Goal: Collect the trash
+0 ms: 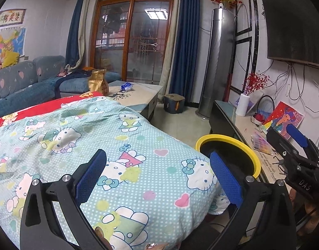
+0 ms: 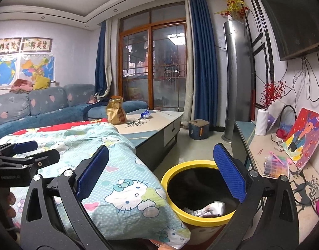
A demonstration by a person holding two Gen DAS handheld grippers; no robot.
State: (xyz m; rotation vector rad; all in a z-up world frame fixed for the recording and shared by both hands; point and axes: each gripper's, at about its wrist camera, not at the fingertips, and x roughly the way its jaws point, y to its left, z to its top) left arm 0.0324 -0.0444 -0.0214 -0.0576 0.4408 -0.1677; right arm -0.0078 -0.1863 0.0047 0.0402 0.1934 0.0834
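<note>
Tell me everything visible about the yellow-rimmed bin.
The bin is round, with a bright yellow rim and outer wall that look like plastic and a dark inside. It stands upright on the floor between the quilt-covered table edge and the TV cabinet. The quilt hangs right beside it. Crumpled white wrappers lie inside. Neither hand-held gripper touches it.

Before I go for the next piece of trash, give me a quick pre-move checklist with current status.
1. Left gripper empty, jaws apart: ok.
2. Right gripper empty, jaws apart: ok.
3. Yellow-rimmed bin open, with room: ok; wrappers lie at its bottom.
4. Trash left: brown paper bag and blue wrapper on coffee table: not ok.
5. Whether they can be reached from here: cannot tell.
</note>
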